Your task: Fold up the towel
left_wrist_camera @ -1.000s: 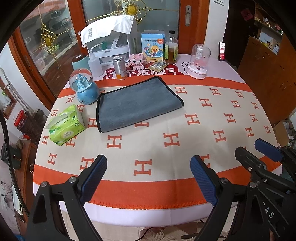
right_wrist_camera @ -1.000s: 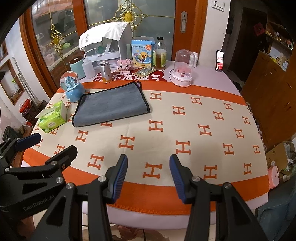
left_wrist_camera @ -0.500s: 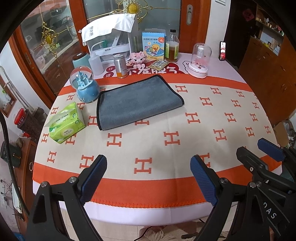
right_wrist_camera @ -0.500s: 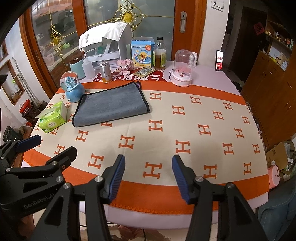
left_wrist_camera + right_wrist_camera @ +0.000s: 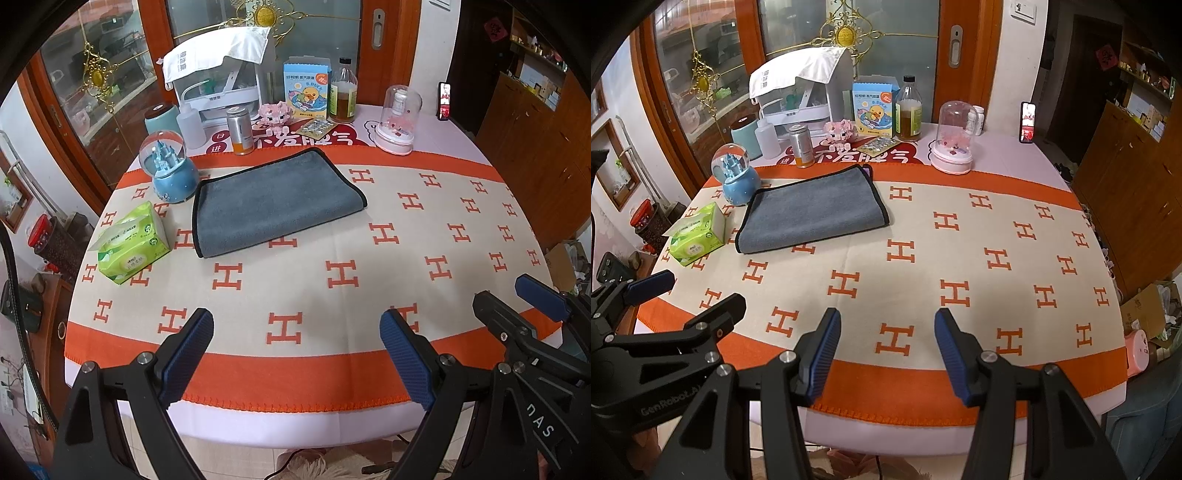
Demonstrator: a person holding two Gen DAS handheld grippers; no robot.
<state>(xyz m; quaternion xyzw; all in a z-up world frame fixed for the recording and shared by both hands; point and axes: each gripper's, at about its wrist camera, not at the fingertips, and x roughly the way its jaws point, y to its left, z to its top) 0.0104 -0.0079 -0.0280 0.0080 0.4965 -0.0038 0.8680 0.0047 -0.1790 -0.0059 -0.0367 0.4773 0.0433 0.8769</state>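
A grey towel with black trim (image 5: 273, 201) lies folded flat on the far left part of the round table; it also shows in the right wrist view (image 5: 812, 210). My left gripper (image 5: 295, 354) is open and empty above the table's near edge, well short of the towel. My right gripper (image 5: 884, 354) is open and empty, also above the near edge. Each gripper shows in the other's view: the right one (image 5: 517, 314) at the right, the left one (image 5: 690, 299) at the left.
The table wears a cream cloth with orange H marks (image 5: 340, 273). A green tissue pack (image 5: 129, 243) and a blue snow globe (image 5: 170, 170) stand left of the towel. Behind it stand a can (image 5: 240, 129), bottles, a duck box (image 5: 306, 90) and a glass dome (image 5: 397, 118).
My right gripper's jaws have opened wider. Both grippers have drifted slightly; the towel has not moved.
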